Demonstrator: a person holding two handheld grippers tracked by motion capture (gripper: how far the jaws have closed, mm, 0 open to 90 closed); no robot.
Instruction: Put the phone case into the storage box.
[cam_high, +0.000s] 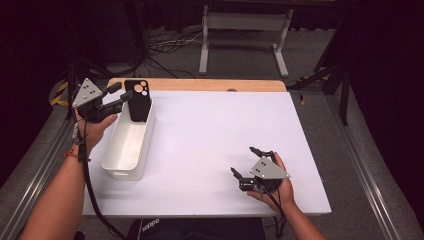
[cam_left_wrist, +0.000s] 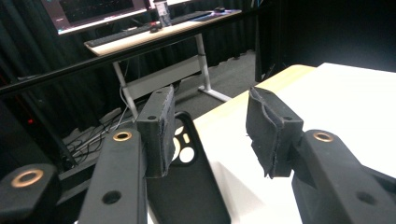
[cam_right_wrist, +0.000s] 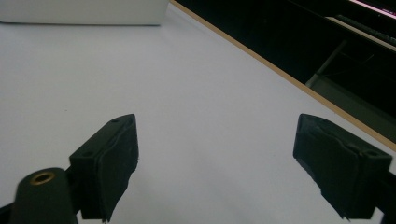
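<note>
**Phone case standing in the bin, both grippers open**

My left gripper (cam_high: 119, 94) has its jaws spread with nothing between them, hovering just beside the black phone case (cam_high: 137, 100). The case stands upright at the far end of the white bin (cam_high: 116, 159), leaning on its wall, I think. My right gripper (cam_high: 247, 161) rests wide apart and empty on the white table (cam_high: 210, 135), well away. I read no writing on the case.
</note>
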